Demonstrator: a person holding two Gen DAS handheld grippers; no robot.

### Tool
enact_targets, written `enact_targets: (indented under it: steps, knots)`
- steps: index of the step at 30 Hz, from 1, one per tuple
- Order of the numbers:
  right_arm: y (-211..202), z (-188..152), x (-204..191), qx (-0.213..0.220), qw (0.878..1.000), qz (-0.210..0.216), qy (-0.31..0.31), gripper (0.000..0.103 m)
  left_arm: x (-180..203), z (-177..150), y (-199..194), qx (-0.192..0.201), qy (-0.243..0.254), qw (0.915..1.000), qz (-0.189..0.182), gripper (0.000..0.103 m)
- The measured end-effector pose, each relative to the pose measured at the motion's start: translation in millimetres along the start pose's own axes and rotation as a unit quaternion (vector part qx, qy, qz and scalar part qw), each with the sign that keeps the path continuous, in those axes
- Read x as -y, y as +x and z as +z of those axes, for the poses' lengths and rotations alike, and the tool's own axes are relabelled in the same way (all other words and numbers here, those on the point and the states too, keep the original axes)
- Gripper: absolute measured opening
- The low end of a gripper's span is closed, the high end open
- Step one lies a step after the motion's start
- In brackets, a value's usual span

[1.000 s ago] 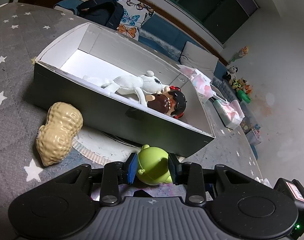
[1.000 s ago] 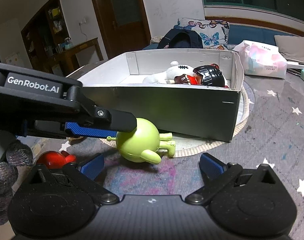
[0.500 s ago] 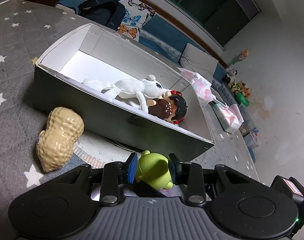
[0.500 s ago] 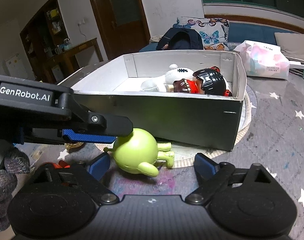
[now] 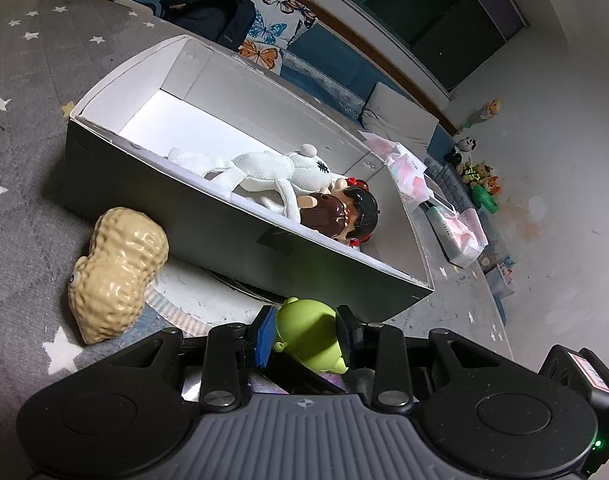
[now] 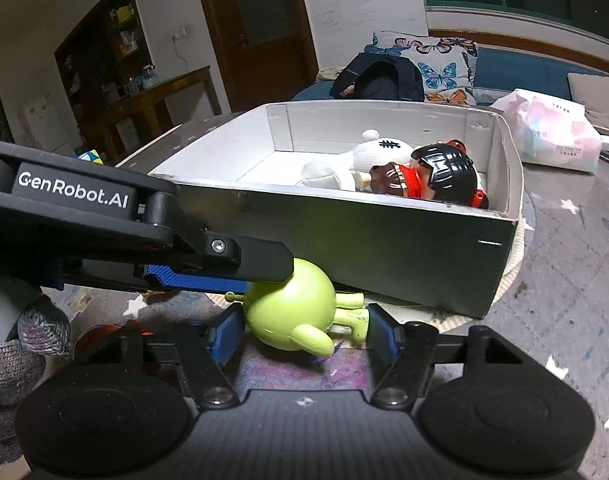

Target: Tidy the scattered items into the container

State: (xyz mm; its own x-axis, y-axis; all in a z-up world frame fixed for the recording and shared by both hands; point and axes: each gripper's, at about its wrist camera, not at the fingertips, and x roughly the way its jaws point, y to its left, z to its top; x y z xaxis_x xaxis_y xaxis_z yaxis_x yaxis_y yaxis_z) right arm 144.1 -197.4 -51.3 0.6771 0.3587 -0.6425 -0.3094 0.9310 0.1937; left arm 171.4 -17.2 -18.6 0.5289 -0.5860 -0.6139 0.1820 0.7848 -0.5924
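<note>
While the left claw pinches the green toy between both blue pads, right claw brackets the same toy, pads at head side and feet; contact on that pair cannot be told. Toy is just off the 6 o'clock side of the box, over the star-print grey surface. Peanut toy lies at 9 o'clock of the left claw, beside the box wall. Red item sits low at 8 o'clock in right view, mostly hidden. Inside the box, at its 3 o'clock end: white plush and helmeted doll, touching. Tissue pack beyond at 1 o'clock.
</note>
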Motion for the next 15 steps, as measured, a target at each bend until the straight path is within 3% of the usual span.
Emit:
enact_targets:
  steps: [15]
  knots:
    - [-16,7,-9,0.012,1.000,-0.007,-0.025,0.066,6,-3,-19,0.021,-0.001,0.9996,-0.018,0.035]
